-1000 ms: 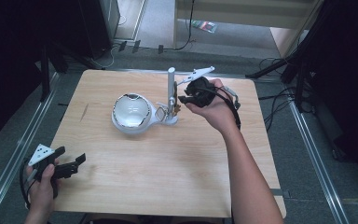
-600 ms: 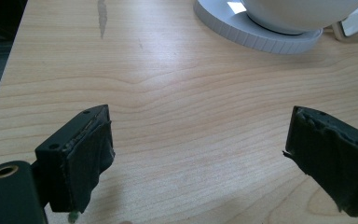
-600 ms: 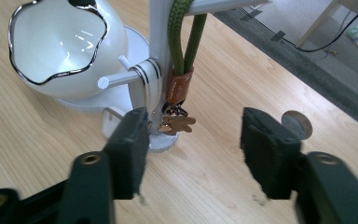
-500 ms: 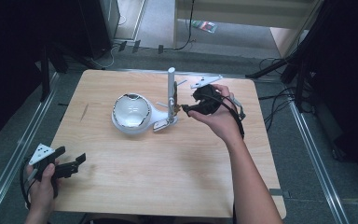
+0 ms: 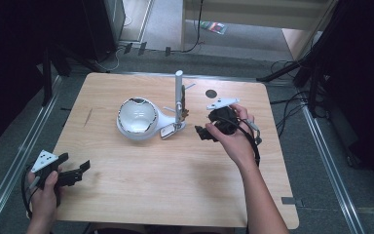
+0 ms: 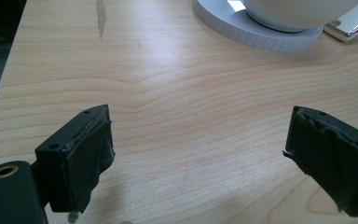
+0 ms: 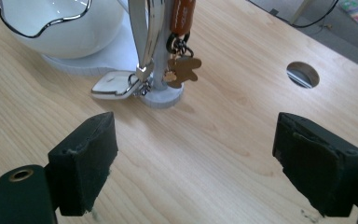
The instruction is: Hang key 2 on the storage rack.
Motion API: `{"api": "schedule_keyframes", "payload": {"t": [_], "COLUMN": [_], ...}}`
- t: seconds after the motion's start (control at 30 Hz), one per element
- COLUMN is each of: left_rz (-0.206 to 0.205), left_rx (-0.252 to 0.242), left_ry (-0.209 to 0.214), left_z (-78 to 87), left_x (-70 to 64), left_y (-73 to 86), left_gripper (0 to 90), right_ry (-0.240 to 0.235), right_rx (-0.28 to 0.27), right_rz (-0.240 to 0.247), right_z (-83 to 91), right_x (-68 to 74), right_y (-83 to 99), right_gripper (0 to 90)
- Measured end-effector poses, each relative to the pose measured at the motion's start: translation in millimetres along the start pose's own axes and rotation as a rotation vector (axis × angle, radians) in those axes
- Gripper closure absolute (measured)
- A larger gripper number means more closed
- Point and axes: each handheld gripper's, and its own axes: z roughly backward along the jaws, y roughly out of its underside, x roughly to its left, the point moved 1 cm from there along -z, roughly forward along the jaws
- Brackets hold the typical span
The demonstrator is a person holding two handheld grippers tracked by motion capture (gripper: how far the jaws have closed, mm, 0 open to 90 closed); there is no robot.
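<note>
A white stand with a shallow bowl (image 5: 137,116) and an upright post (image 5: 178,92) sits mid-table. A key set hangs at the post: a white, chrome-edged key fob (image 7: 114,85) rests on the wood at its foot, with a brown bear-shaped tag (image 7: 184,70) beside it. In the high view the key fob (image 5: 168,130) lies just left of my right gripper (image 5: 203,133). That right gripper (image 7: 191,158) is open and empty, a short way back from the post. My left gripper (image 5: 78,164) is open and empty near the front left corner; from the left gripper (image 6: 200,154) the stand's base (image 6: 261,35) lies far ahead.
A round cable hole (image 5: 211,92) pierces the wooden table (image 5: 175,195) behind the right gripper. A dark scratch (image 5: 87,117) marks the wood left of the bowl. Cables and dark equipment stand on the floor around the table.
My right gripper has drawn back from the post toward the person and now stands apart from the keys. The left gripper has not moved.
</note>
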Motion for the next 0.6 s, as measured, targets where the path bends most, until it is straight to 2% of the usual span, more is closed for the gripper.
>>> {"api": "schedule_keyframes", "payload": {"t": [0.27,0.3,0.6], "left_rz": [-0.002,-0.004,-0.015], "left_rx": [-0.001,0.000,-0.006], "left_ry": [0.001,0.000,-0.003], "left_z": [0.1,0.2,0.3], "left_x": [-0.5,-0.6,-1.6], "left_y": [0.1,0.1,0.3], "left_gripper": [8.0,8.0,8.2], "right_ry": [0.016,0.039,0.046], "right_rx": [-0.015,-0.020,-0.058], "right_rz": [-0.052,-0.070,-0.147], "right_z": [7.0,8.8,19.3], "right_x": [-4.6,-6.6,-12.7], "right_y": [26.0,35.2,76.8], "right_gripper": [14.0,14.2,14.3]}}
